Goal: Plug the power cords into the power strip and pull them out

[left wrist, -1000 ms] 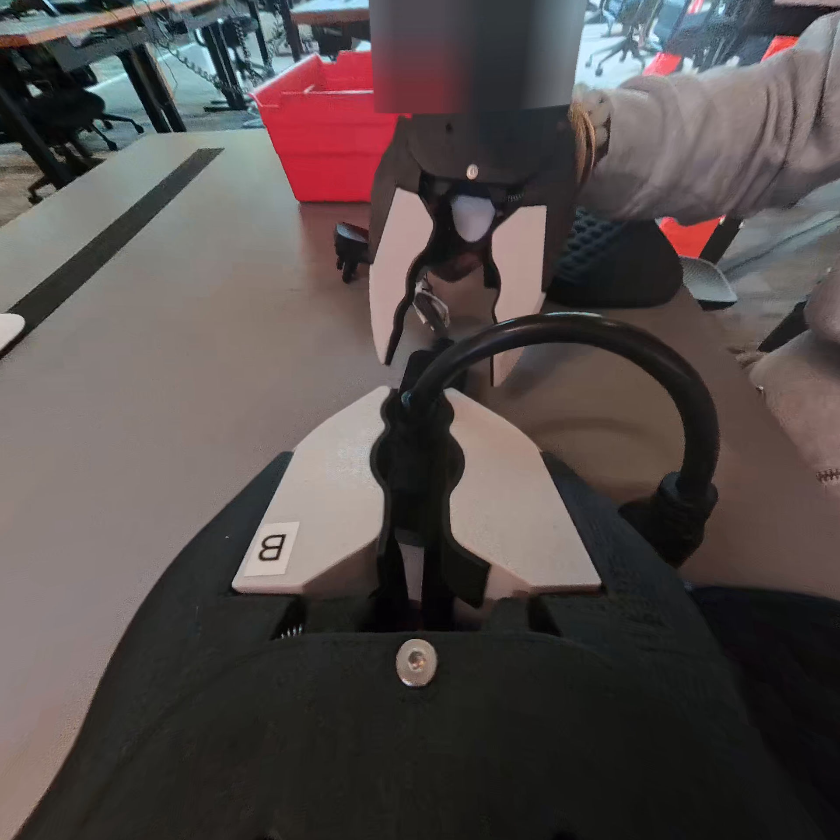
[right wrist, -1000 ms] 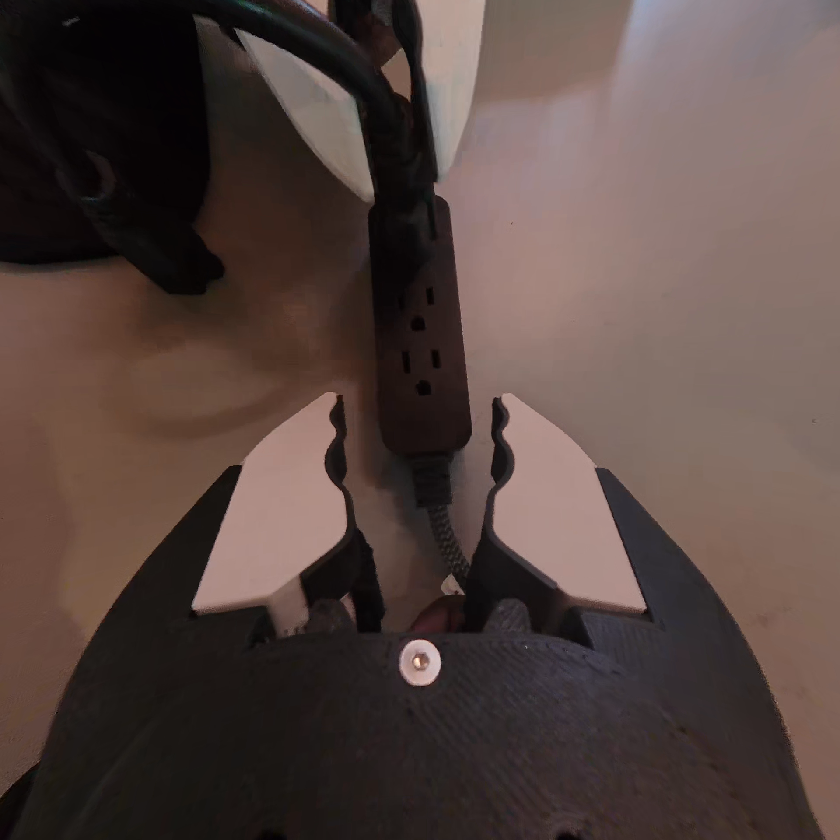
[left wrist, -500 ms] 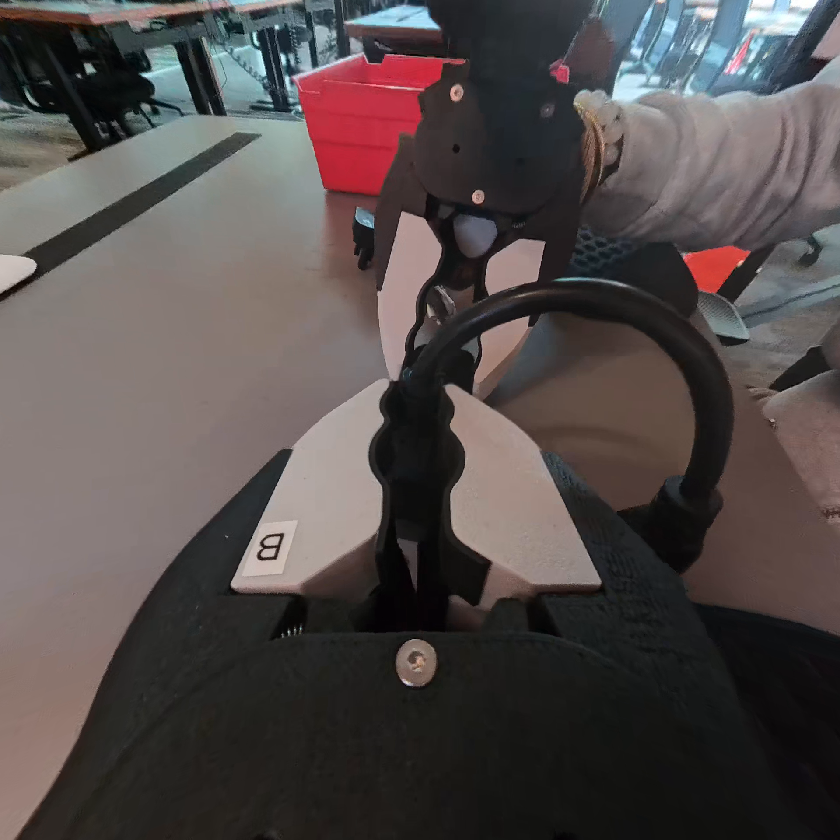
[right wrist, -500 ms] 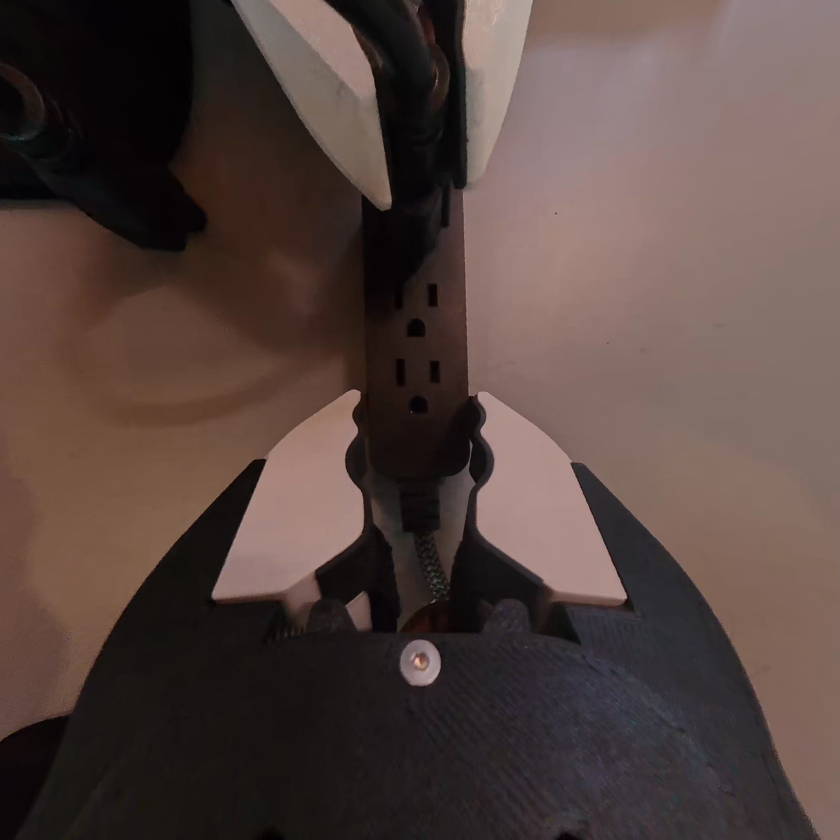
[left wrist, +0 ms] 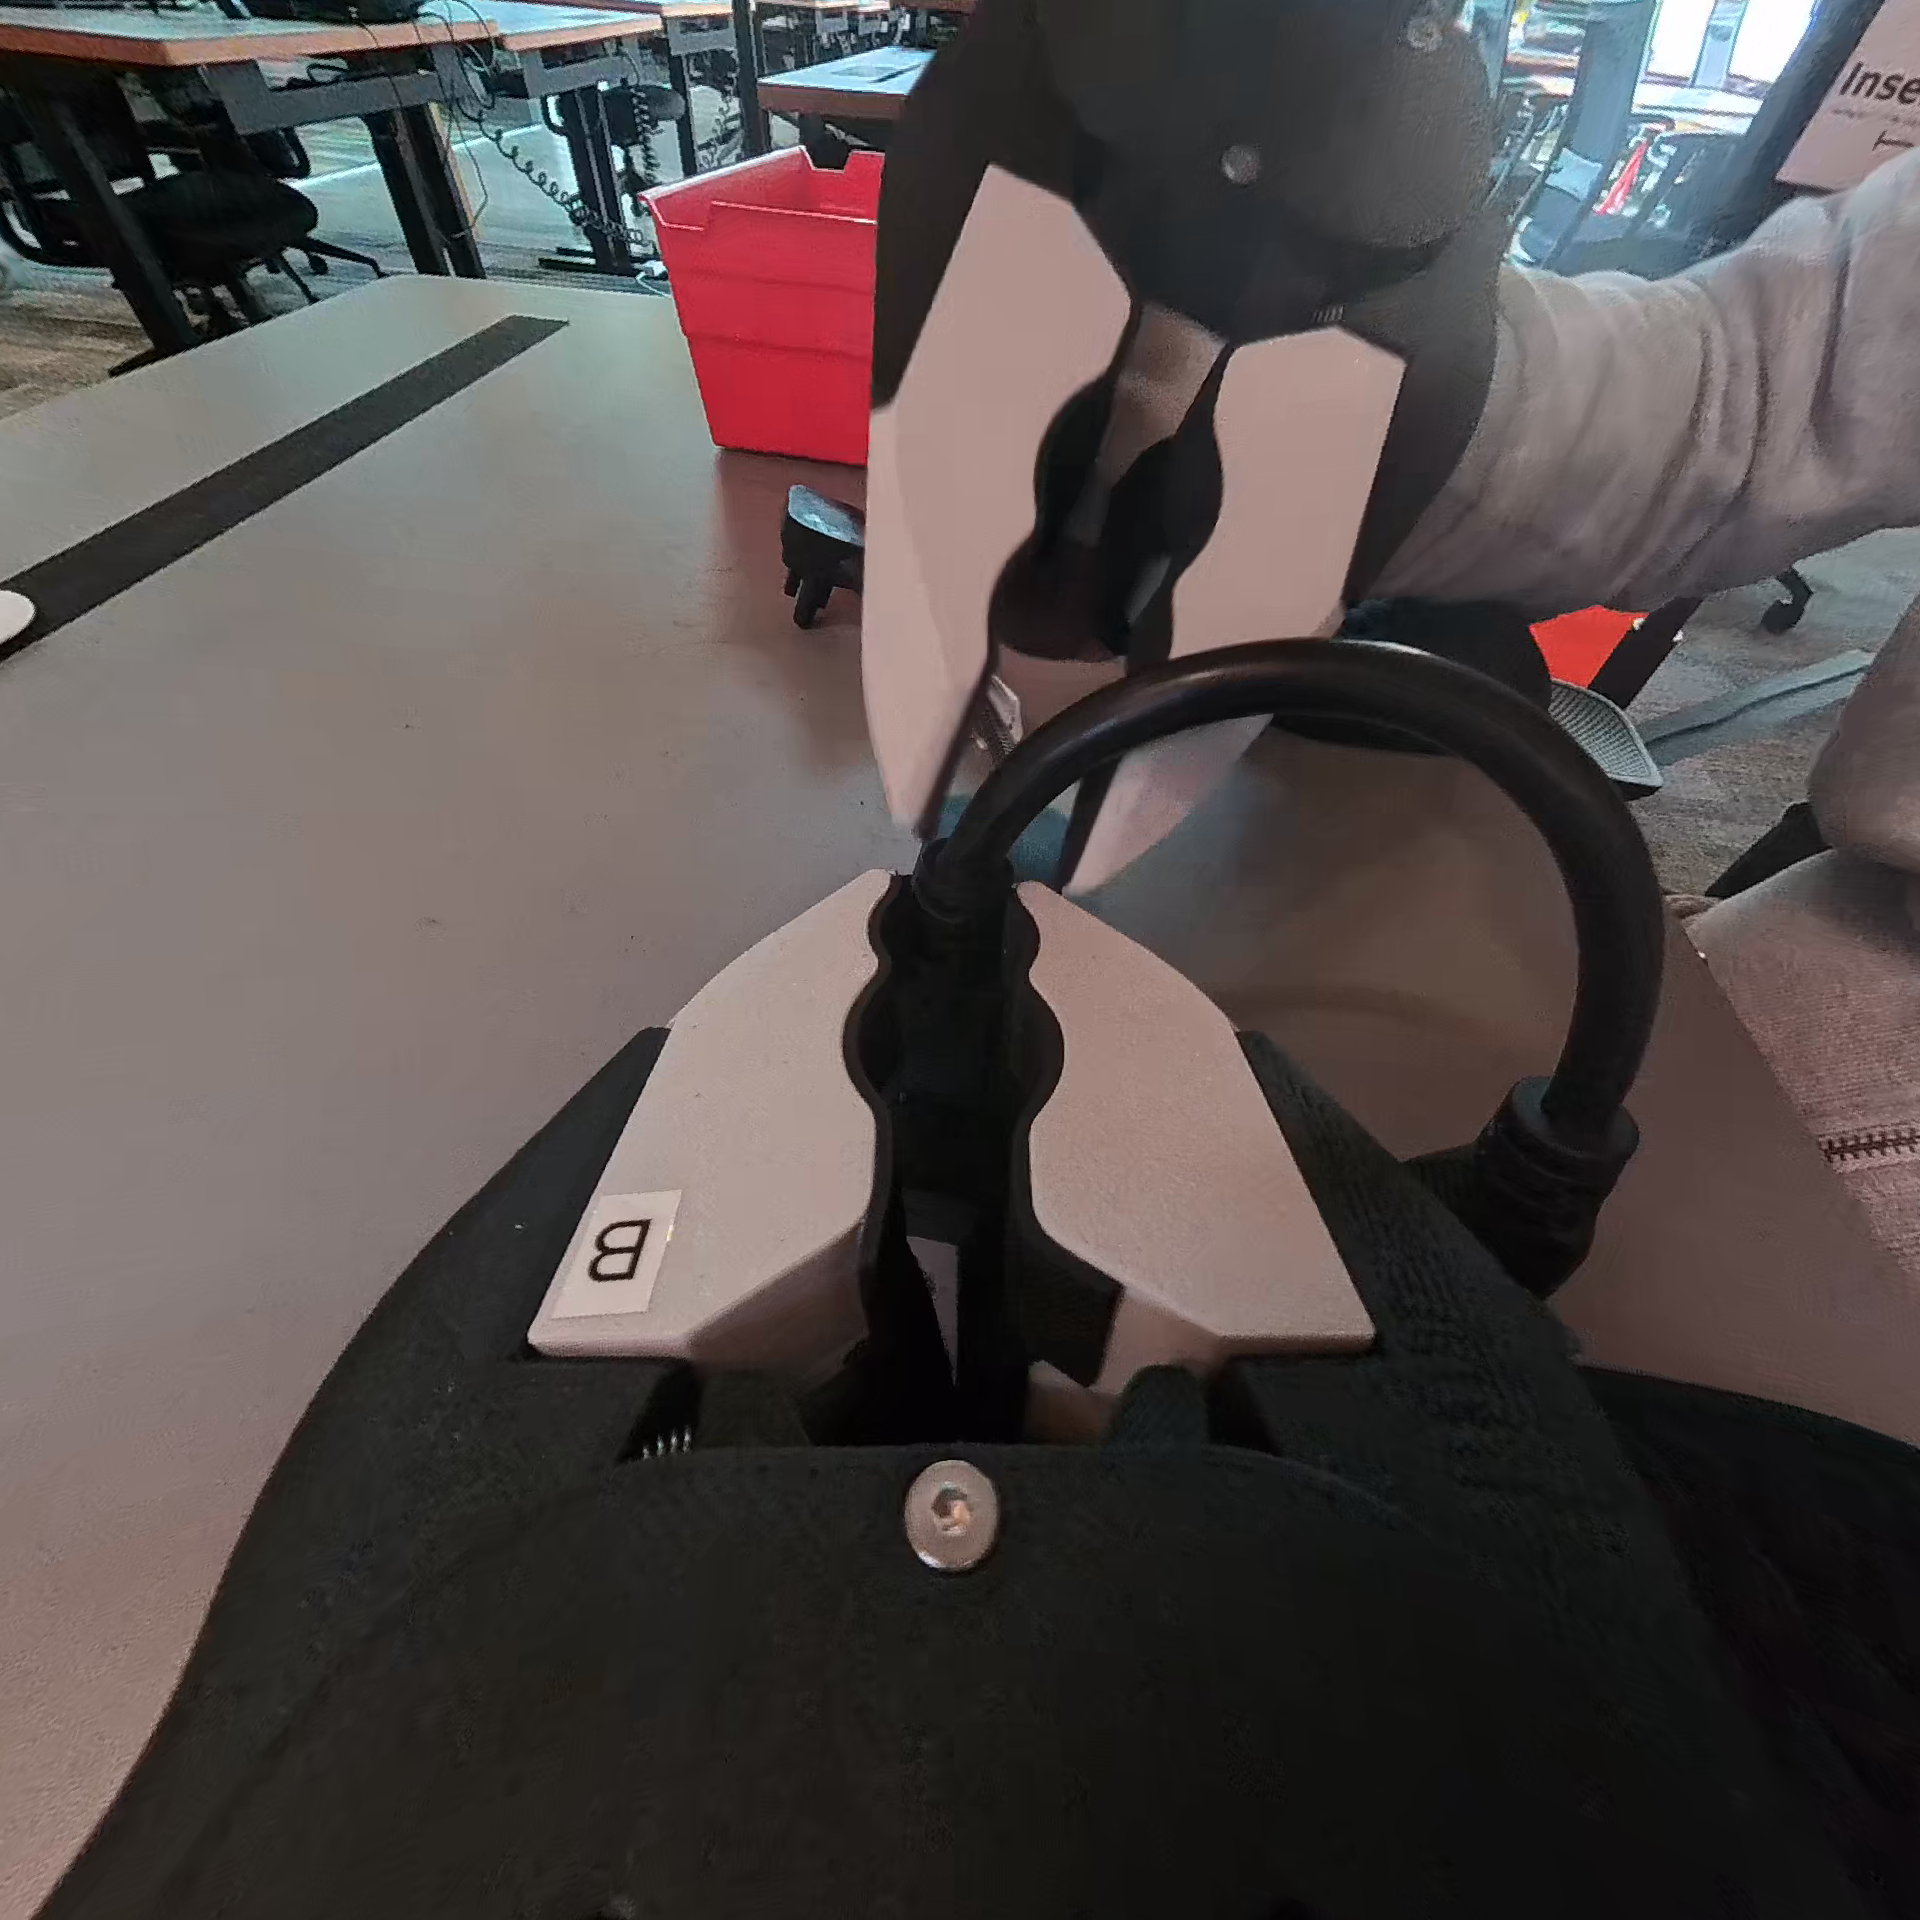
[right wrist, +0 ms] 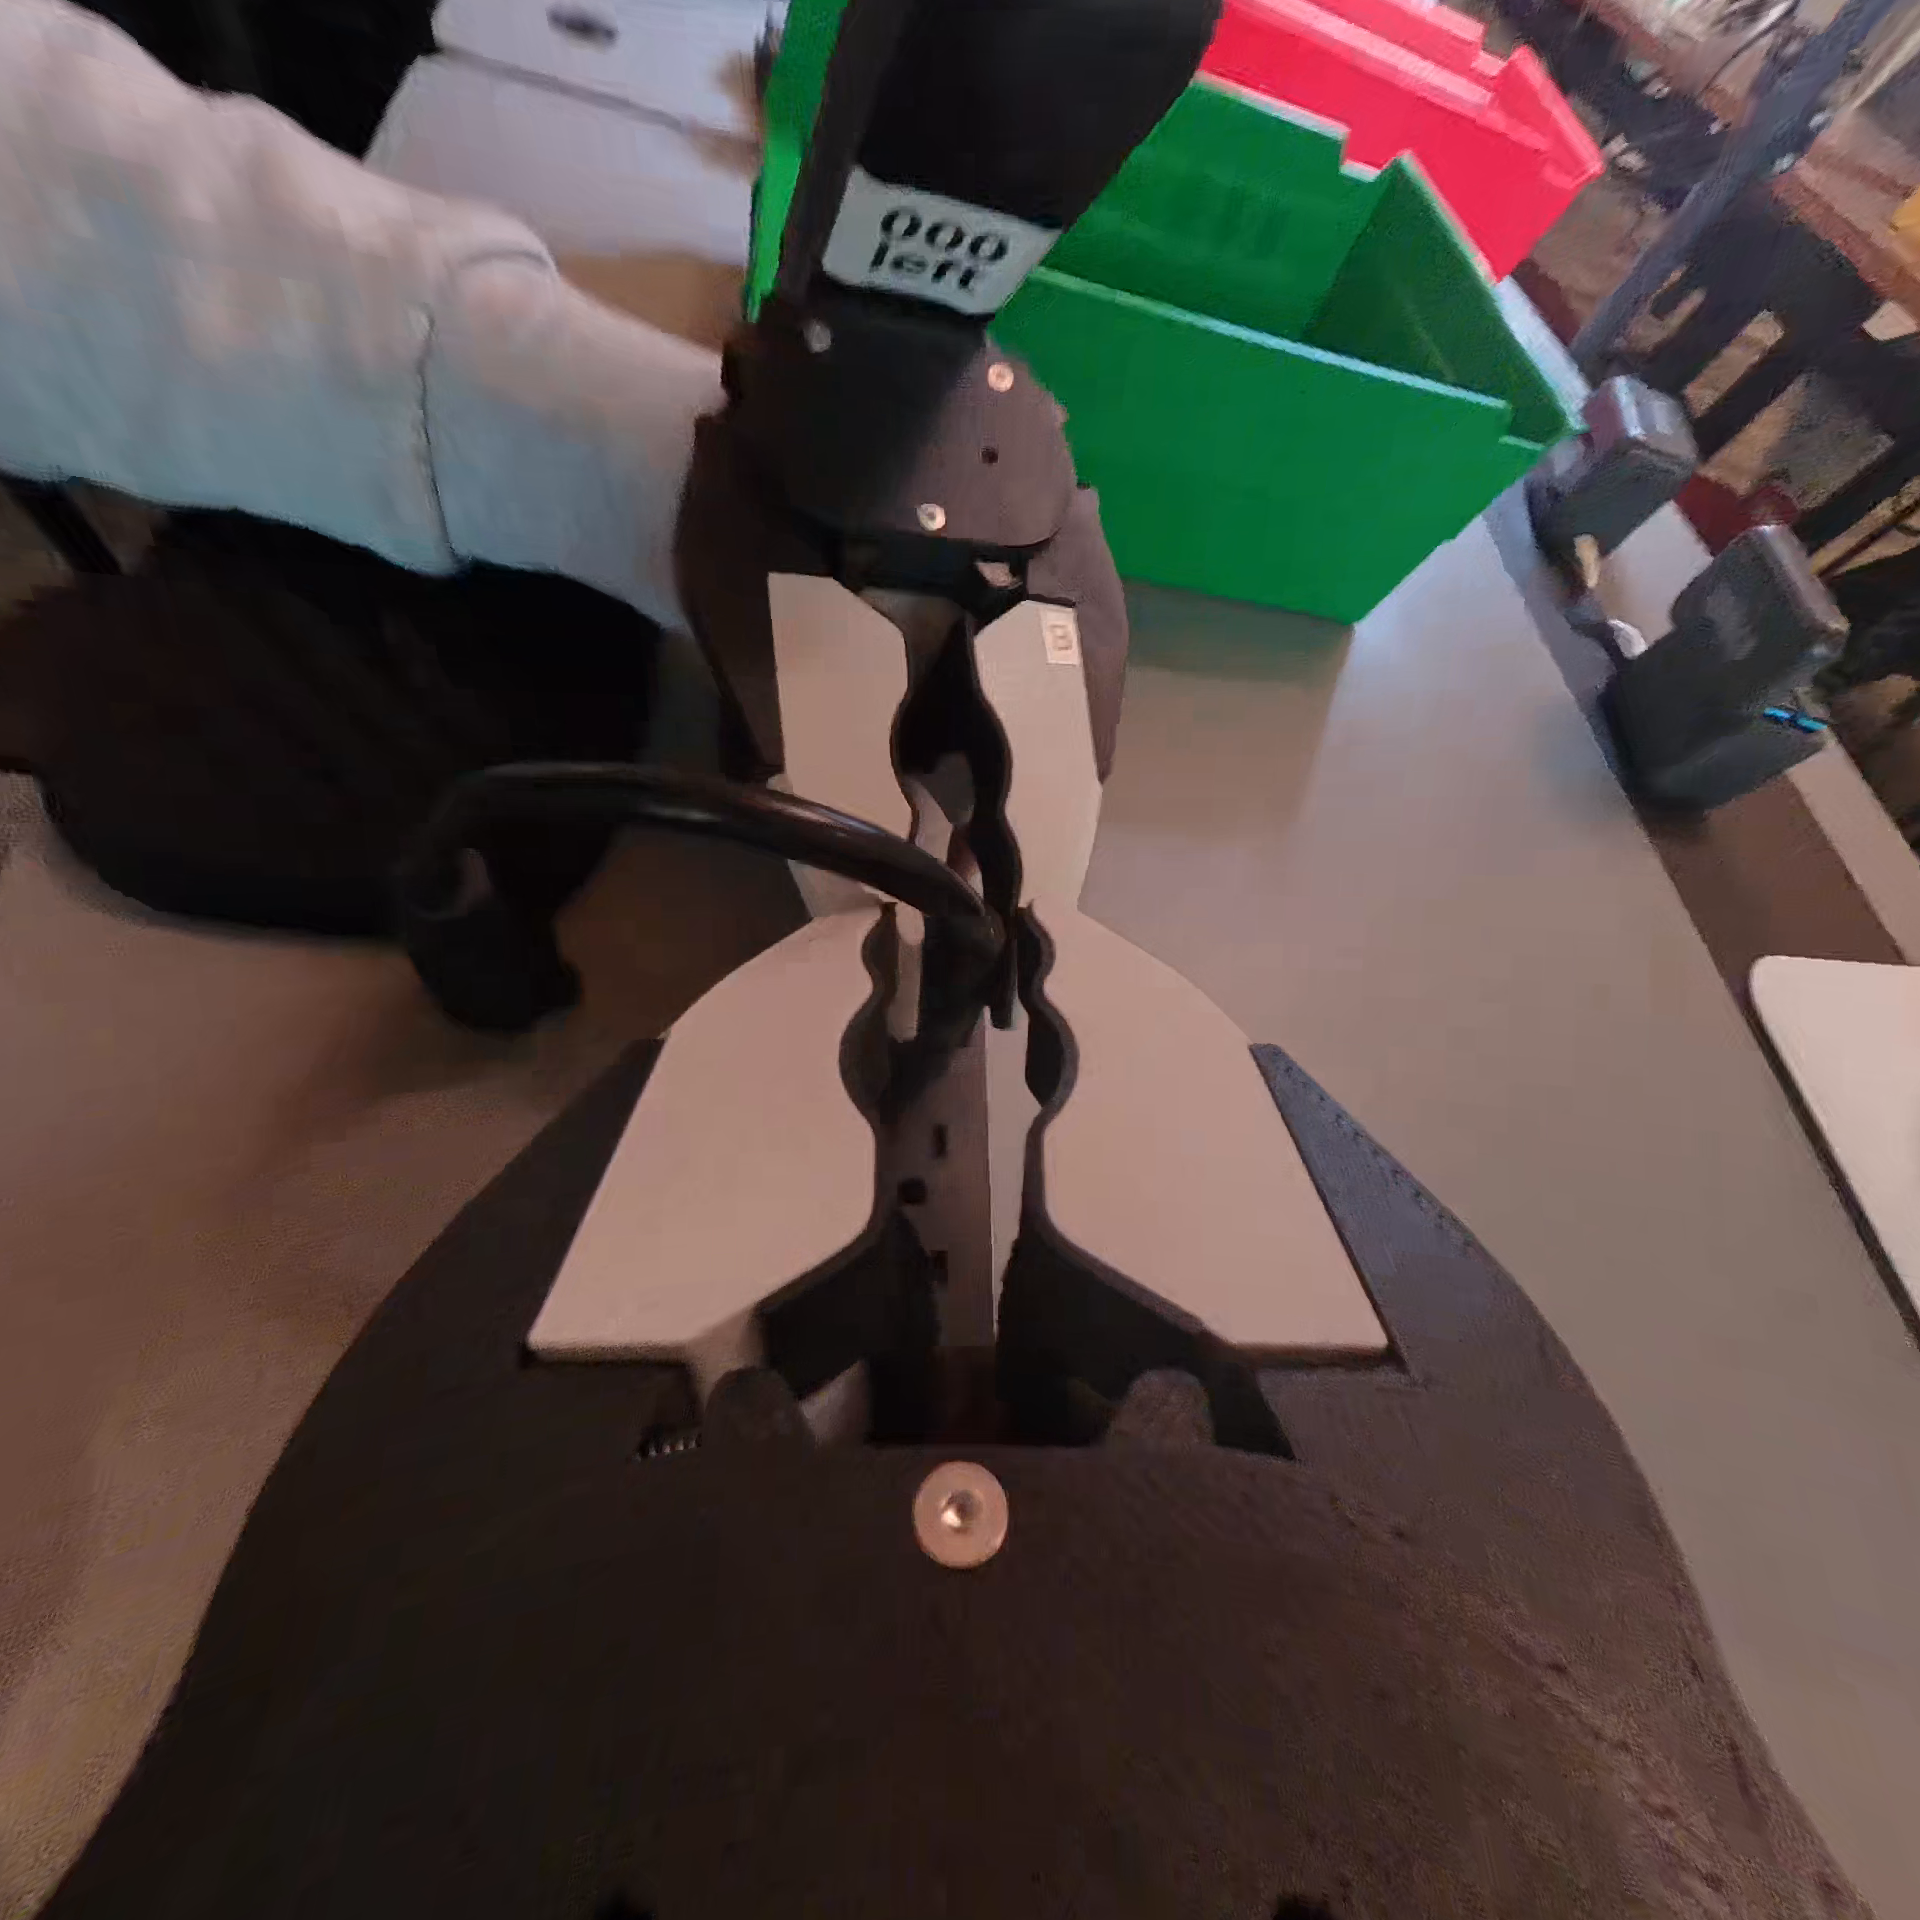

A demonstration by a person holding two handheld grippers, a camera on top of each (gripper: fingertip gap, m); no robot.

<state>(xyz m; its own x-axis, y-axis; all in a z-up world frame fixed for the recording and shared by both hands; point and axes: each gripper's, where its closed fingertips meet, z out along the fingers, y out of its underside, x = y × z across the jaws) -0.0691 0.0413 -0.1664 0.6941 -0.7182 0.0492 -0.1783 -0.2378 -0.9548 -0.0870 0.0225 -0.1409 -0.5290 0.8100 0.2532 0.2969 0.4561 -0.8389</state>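
Note:
My left gripper (left wrist: 956,894) is shut on the black plug (left wrist: 951,997) of a thick black power cord (left wrist: 1351,675). The cord arcs up and right to its other end (left wrist: 1548,1174). My right gripper (right wrist: 956,920) is shut on the dark power strip (right wrist: 951,1174), which is turned on edge with its sockets facing left. The left gripper (right wrist: 961,862) faces it and holds the plug (right wrist: 961,977) at the strip's far end. I cannot tell whether the prongs are seated. In the left wrist view the right gripper (left wrist: 1003,831) stands right behind the cord, and the strip is mostly hidden.
A red bin (left wrist: 779,312) and a small black adapter (left wrist: 821,551) sit farther back on the grey table (left wrist: 364,831). A green bin (right wrist: 1247,468), another red bin (right wrist: 1403,135) and black devices (right wrist: 1725,665) stand beyond the left gripper. The person's grey sleeves (left wrist: 1662,416) are close by. The tips of both grippers are at nearly the same place.
My right gripper went from open around the strip's cord end to shut on the strip, then swung from looking down to looking level. My left gripper kept its hold on the plug.

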